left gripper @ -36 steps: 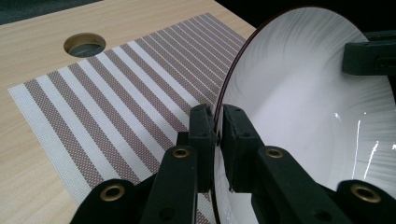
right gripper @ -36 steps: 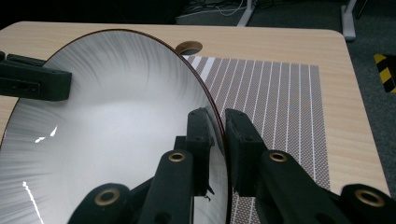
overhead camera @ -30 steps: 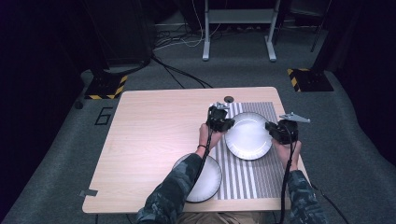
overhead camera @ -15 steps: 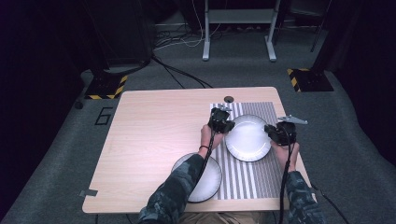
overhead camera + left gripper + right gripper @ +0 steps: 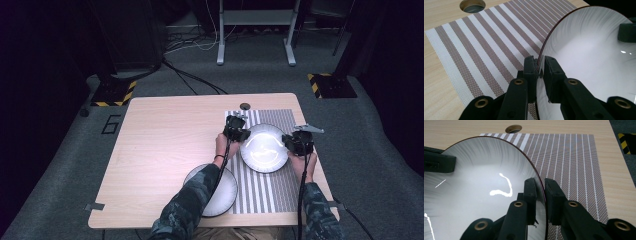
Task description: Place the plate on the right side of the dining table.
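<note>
Both grippers pinch the white plate (image 5: pixel 264 148) at opposite rims, left gripper (image 5: pixel 540 71) and right gripper (image 5: pixel 541 192), so it stays level over the striped mat (image 5: pixel 272 192) on the surface (image 5: pixel 165 145).

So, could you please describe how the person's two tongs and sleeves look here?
Both the left tongs and the right tongs are black, with two blocky jaws on arms fixed by brass-coloured rivets. A black cable trails from each along the forearm. The right tongs carry a grey three-cornered plate. The sleeves are a dark camouflage pattern.
</note>
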The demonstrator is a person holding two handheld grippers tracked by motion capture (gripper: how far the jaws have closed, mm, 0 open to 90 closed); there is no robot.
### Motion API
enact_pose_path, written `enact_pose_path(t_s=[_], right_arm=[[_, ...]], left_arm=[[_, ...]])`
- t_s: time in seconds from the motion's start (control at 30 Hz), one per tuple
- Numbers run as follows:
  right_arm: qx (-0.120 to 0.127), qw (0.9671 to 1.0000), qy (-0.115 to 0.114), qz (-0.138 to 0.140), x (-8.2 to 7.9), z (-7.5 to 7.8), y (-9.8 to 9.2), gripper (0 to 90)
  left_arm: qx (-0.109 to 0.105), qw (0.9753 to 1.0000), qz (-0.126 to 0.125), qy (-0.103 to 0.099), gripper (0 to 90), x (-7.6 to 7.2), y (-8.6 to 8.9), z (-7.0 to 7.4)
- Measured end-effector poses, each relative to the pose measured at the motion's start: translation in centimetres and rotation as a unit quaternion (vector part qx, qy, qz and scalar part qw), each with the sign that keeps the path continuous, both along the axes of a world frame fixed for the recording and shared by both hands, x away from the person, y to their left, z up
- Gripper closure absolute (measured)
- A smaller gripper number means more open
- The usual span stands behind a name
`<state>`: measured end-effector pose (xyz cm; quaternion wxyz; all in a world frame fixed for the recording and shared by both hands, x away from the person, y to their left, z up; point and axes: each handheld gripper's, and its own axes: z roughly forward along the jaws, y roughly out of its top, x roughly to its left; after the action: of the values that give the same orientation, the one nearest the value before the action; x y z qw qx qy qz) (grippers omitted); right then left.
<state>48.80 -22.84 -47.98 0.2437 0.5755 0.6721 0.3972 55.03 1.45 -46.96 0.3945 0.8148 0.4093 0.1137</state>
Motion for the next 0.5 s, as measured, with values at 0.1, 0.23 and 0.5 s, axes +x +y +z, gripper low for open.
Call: enact_pose_path(t_s=[0.1, 0.23, 0.5], right_arm=[[0.001, 1.0, 0.0, -0.004, 0.08, -0.08, 0.01, 80.4], [-0.001, 1.0, 0.003, -0.004, 0.26, -0.12, 0.02, 80.7], [0.01, 0.9998, 0.014, -0.011, 0.76, -0.48, -0.15, 81.1]], left_arm=[[0.005, 1.0, 0.001, -0.004, 80.1, 0.13, -0.13, -0.1], [0.01, 0.9999, 0.003, 0.0, 79.5, 0.36, -0.25, -0.34], [0.007, 0.9999, 0.012, 0.008, 79.4, 0.84, -0.45, -0.76]])
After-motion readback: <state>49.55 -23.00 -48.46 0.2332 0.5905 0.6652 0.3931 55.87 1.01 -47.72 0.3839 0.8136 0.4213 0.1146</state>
